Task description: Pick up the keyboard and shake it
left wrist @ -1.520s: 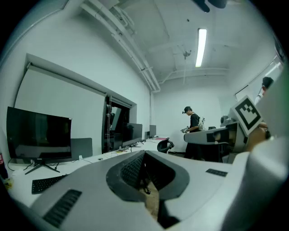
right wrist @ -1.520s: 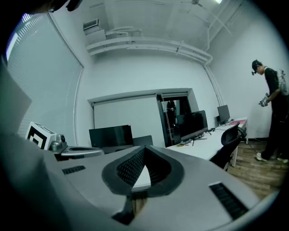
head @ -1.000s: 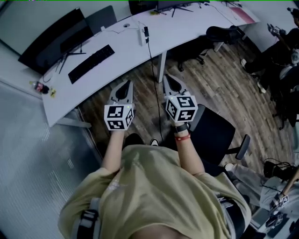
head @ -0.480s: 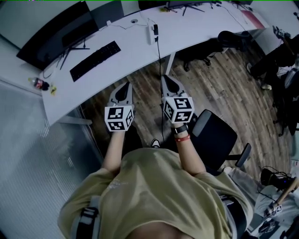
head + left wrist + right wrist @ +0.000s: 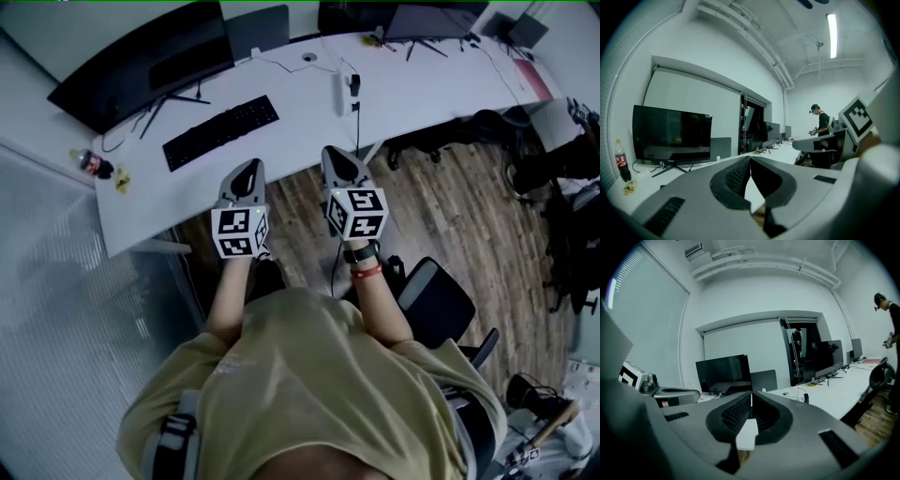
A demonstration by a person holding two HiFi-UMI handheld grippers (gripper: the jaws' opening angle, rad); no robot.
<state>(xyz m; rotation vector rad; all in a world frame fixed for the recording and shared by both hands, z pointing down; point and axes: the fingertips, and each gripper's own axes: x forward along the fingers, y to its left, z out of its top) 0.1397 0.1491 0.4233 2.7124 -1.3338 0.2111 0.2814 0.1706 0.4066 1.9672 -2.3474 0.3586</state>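
Observation:
A black keyboard (image 5: 221,131) lies flat on the white desk (image 5: 309,103), in front of a large dark monitor (image 5: 141,61). My left gripper (image 5: 249,169) hovers just off the desk's front edge, a little right of and nearer than the keyboard, shut with nothing in it. My right gripper (image 5: 335,155) is beside it, also at the desk edge, shut and empty. In the left gripper view the closed left gripper (image 5: 750,159) points at the desk with the monitor (image 5: 670,136) to the left. The right gripper view shows the shut right gripper (image 5: 751,394) facing the monitor (image 5: 723,374).
A cola bottle (image 5: 92,165) stands at the desk's left end. A white power strip (image 5: 343,92) and cables lie right of the keyboard. A black office chair (image 5: 436,305) stands behind me on the right. A person (image 5: 821,129) stands farther along the desk. Glass wall at left.
Both grippers have moved forward from over the wooden floor up to the desk's front edge; the desk and keyboard sit nearer in view. Jaws stayed shut.

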